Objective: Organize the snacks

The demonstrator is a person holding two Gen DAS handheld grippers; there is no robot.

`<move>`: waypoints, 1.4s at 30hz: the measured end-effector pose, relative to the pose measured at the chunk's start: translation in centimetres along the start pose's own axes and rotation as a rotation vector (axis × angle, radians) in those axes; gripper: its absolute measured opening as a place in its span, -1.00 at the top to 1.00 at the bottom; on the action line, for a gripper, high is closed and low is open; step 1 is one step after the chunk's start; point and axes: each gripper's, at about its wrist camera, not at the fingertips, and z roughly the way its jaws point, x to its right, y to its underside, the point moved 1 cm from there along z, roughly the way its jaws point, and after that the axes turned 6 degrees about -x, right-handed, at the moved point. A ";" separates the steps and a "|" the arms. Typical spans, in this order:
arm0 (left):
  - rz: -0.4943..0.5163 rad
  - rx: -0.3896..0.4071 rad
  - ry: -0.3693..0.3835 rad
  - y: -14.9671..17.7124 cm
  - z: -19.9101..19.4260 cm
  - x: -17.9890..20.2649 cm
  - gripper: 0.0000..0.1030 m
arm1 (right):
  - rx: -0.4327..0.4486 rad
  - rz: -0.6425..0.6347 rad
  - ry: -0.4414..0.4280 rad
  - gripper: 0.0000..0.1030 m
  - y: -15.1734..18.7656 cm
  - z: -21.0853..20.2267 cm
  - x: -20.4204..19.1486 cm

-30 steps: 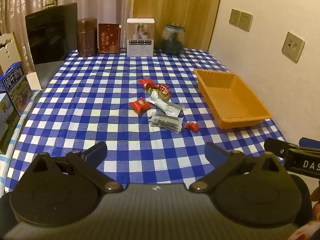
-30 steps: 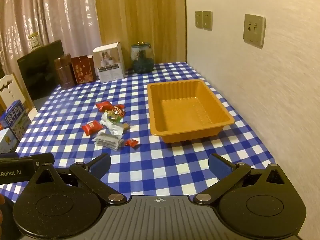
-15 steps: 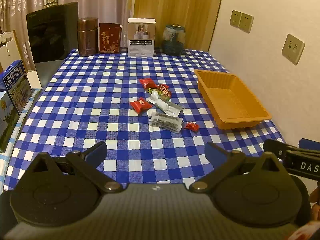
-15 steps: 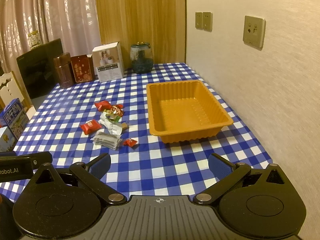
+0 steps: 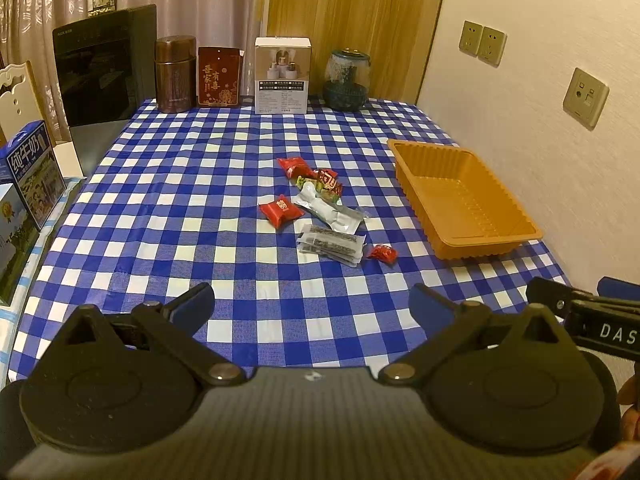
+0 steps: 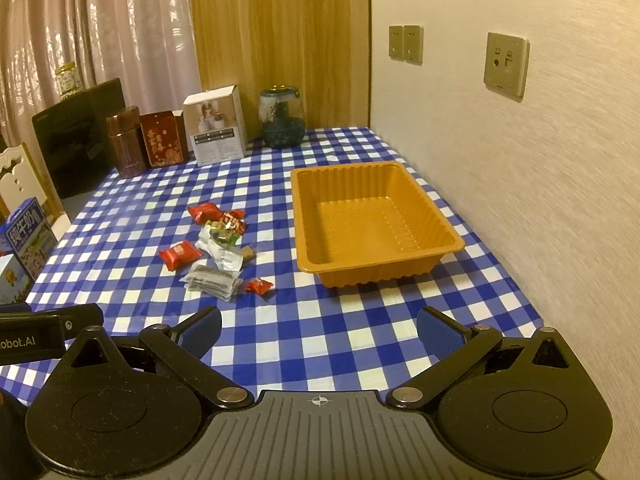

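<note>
Several wrapped snacks lie in a loose pile mid-table: a red packet (image 5: 280, 210) (image 6: 179, 254), a grey packet (image 5: 331, 244) (image 6: 211, 281), a silver sachet (image 5: 328, 208), a small red candy (image 5: 382, 253) (image 6: 259, 286) and more red wrappers (image 5: 292, 167) (image 6: 204, 212) behind. An empty orange tray (image 5: 492, 240) (image 6: 316, 256) stands to their right. My left gripper (image 5: 311, 304) is open and empty, above the near table edge. My right gripper (image 6: 319, 326) is open and empty, short of the tray.
Along the far edge stand a brown canister (image 5: 175, 75), a red box (image 5: 218, 77), a white box (image 5: 283, 76) and a glass jar (image 5: 346, 80). A black panel (image 5: 105, 66) and milk cartons (image 5: 32, 168) are at the left. A wall (image 6: 540, 160) runs along the right.
Both grippers have drawn back and risen slightly, so the table appears a little farther away. The snacks and tray have not moved. Both stay open.
</note>
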 end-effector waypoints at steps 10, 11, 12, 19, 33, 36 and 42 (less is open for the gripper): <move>-0.001 0.002 0.001 0.1 0.0 0.1 -0.99 | 0.002 0.002 0.000 -1.00 -0.1 -0.1 0.2; -0.001 0.002 0.000 0.1 0.0 0.1 -0.99 | 0.001 0.003 -0.001 -1.00 -0.1 -0.1 0.2; -0.001 0.002 0.000 0.1 0.0 0.1 -0.99 | 0.001 0.003 -0.001 -1.00 -0.1 -0.1 0.3; -0.002 0.001 0.002 0.1 0.0 0.1 -0.99 | 0.003 0.002 0.000 -1.00 0.0 -0.1 0.2; -0.001 0.001 0.005 0.1 0.0 0.1 -0.99 | 0.003 0.007 0.002 -1.00 -0.2 -0.1 0.5; -0.001 0.001 0.005 0.1 0.0 0.1 -0.99 | 0.004 0.005 0.002 -1.00 -0.2 -0.1 0.5; -0.002 0.001 0.005 0.1 0.0 0.2 -0.99 | 0.003 0.007 0.002 -1.00 -0.2 0.0 0.6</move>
